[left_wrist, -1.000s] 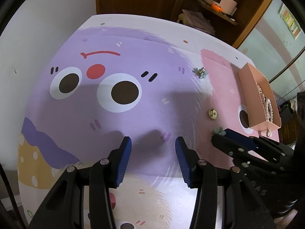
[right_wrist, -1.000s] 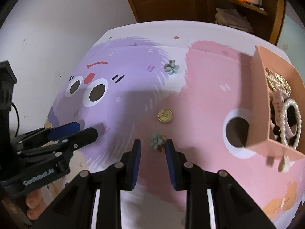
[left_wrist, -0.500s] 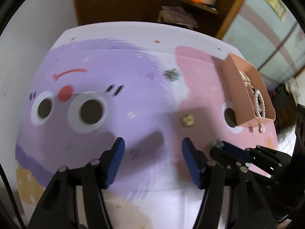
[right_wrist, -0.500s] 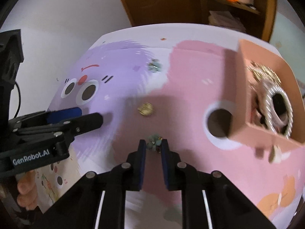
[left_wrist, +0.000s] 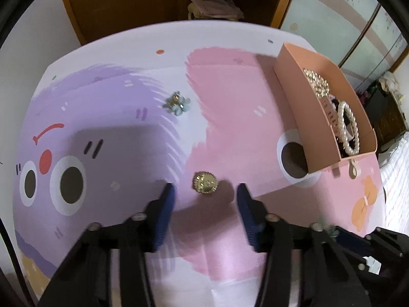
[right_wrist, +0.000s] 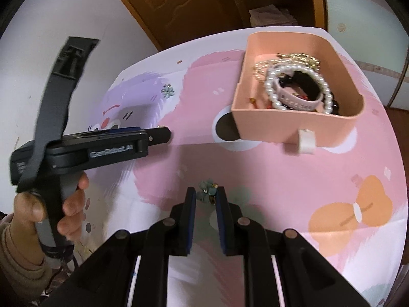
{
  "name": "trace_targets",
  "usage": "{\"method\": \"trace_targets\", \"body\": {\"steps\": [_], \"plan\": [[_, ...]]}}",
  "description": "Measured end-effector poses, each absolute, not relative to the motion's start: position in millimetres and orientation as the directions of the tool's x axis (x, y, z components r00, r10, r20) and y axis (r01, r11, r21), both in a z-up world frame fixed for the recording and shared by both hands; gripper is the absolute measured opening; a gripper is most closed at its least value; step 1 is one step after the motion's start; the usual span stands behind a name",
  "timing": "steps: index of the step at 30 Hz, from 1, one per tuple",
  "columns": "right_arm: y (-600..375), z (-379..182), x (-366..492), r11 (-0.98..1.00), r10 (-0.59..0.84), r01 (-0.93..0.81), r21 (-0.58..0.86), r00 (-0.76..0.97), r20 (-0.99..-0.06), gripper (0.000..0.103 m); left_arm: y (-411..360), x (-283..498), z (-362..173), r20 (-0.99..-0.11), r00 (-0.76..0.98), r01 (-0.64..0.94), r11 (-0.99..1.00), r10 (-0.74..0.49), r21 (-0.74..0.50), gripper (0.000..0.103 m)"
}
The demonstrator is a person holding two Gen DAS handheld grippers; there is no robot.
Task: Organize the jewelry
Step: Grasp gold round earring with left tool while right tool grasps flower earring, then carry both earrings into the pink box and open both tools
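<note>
My left gripper (left_wrist: 205, 192) is open, its blue pads either side of a round gold brooch (left_wrist: 204, 182) lying on the cartoon mat. A second teal flower clip (left_wrist: 177, 103) lies farther back on the purple patch. My right gripper (right_wrist: 206, 195) is shut on a teal flower clip (right_wrist: 207, 191) and holds it above the mat, in front of the pink jewelry box (right_wrist: 294, 125). The box holds a pearl bracelet (right_wrist: 296, 89), a gold chain and dark pieces. The box also shows in the left wrist view (left_wrist: 301, 107) at the right.
A person's hand (right_wrist: 38, 212) holds the left gripper's handle at the left of the right wrist view. A wooden door and shelves (left_wrist: 225, 2) stand behind the table. The table's far edge (left_wrist: 179, 25) curves close to the wall.
My right gripper closed on the teal flower clip and lifted it toward the pink box. My left gripper moved right and now frames the gold brooch.
</note>
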State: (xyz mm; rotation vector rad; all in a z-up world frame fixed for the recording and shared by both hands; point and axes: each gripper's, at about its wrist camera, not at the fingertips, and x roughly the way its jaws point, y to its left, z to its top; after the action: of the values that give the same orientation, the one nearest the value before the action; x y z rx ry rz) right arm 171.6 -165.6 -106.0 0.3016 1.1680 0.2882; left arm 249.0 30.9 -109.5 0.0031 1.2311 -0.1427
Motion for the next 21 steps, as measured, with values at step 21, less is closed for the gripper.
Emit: {"method": "trace_targets", "body": {"steps": [21], "plan": [[-216, -55, 174, 0.927, 0.334, -0.023, 0.373, 0.501, -0.799, 0.015, -13, 259, -43, -0.9, 0.412, 0.203, 0.977, -0.146, -0.066, 0.012]]}}
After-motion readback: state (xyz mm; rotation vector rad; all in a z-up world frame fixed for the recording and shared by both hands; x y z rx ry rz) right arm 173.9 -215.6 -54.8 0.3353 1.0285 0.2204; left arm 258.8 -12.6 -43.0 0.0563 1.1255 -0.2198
